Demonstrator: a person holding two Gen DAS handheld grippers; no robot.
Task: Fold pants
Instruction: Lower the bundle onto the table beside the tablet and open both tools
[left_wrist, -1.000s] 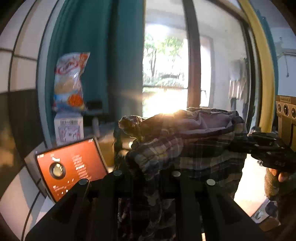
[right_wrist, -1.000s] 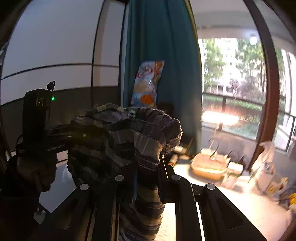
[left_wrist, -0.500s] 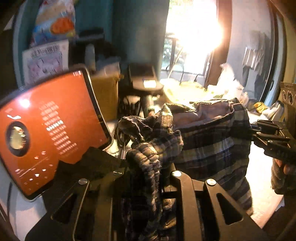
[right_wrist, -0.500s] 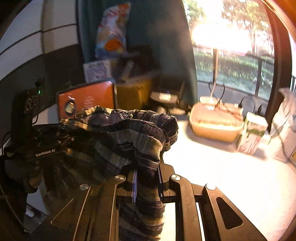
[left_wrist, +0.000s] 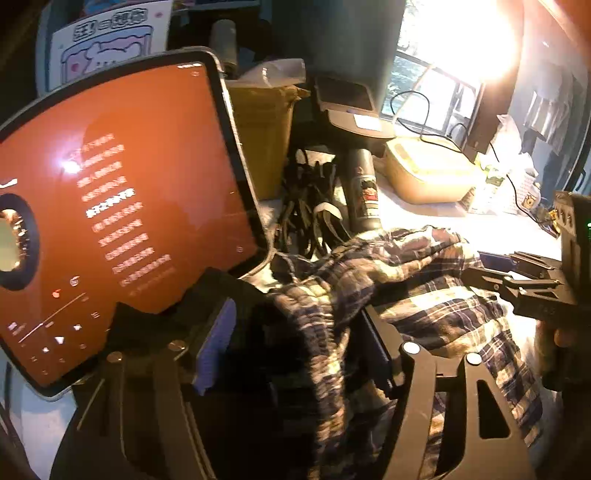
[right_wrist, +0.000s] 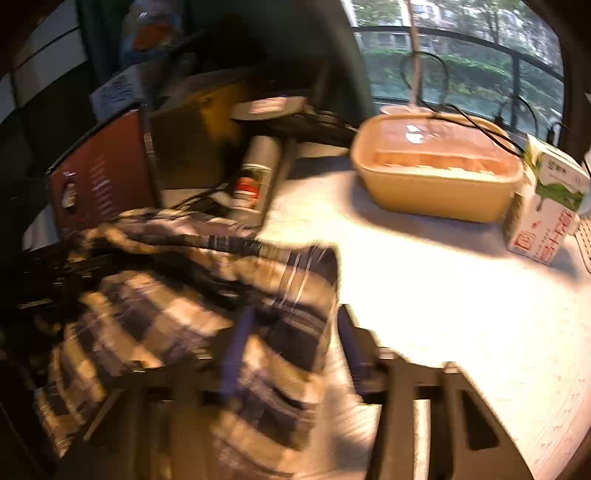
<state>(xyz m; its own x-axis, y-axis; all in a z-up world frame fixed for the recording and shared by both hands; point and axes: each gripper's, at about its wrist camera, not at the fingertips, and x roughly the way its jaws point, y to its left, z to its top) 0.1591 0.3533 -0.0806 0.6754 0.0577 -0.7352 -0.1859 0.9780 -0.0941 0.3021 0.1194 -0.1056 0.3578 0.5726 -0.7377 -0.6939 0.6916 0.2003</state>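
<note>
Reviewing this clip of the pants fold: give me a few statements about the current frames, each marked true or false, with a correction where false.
1. The left gripper has its jaws spread, with the plaid pants draped between them. True.
2. The tablet shows a blue screen. False: it is orange.
3. A milk carton stands beside the beige lidded container. True.
4. The pants are neatly folded flat. False: they lie bunched and rumpled.
5. The right gripper is clamped shut. False: its jaws are apart.

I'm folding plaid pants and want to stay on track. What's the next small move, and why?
Probably draw both grippers back off the cloth. The left gripper and right gripper stand open, and the pants lie bunched on the table, needing a fresh grasp.
</note>
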